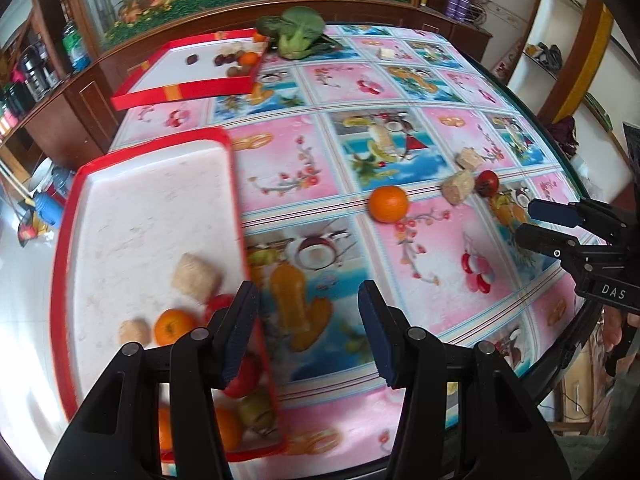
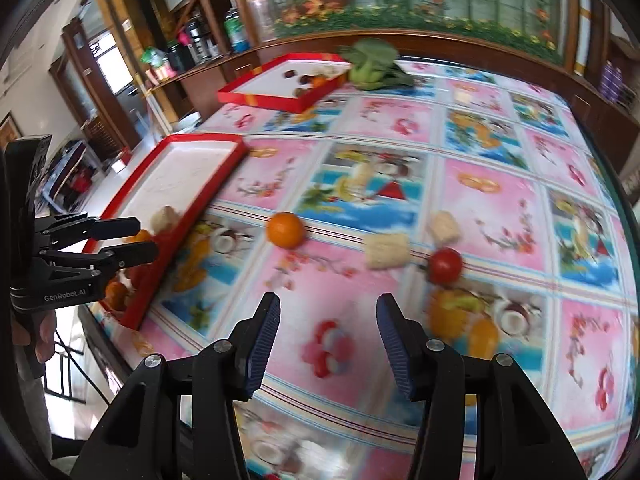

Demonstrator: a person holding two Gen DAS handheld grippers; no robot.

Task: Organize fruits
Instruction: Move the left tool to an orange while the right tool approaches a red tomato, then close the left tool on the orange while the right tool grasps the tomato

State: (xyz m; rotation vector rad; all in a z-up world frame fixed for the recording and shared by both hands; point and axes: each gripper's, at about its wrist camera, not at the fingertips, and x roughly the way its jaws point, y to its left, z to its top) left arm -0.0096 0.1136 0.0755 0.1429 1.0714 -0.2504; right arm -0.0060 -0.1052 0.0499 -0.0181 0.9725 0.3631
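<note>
A near red tray (image 1: 80, 216) (image 2: 224, 168) with a white floor holds oranges (image 1: 173, 326), a red fruit and beige pieces (image 1: 196, 278). An orange (image 1: 388, 204) (image 2: 285, 229), a tomato (image 1: 487, 183) (image 2: 445, 266) and two beige pieces (image 1: 458, 188) (image 2: 387, 251) lie loose on the tablecloth. My left gripper (image 1: 308, 328) (image 2: 134, 236) is open and empty over the tray's right rim. My right gripper (image 2: 328, 340) (image 1: 534, 220) is open and empty, hovering over the cloth near the loose fruit.
A far red tray (image 1: 132, 98) (image 2: 256, 98) holds small dark fruits and an orange. A green leafy vegetable (image 1: 294, 34) (image 2: 370, 64) lies behind it. The table's glass edge (image 1: 576, 184) curves on the right. A wooden cabinet stands behind.
</note>
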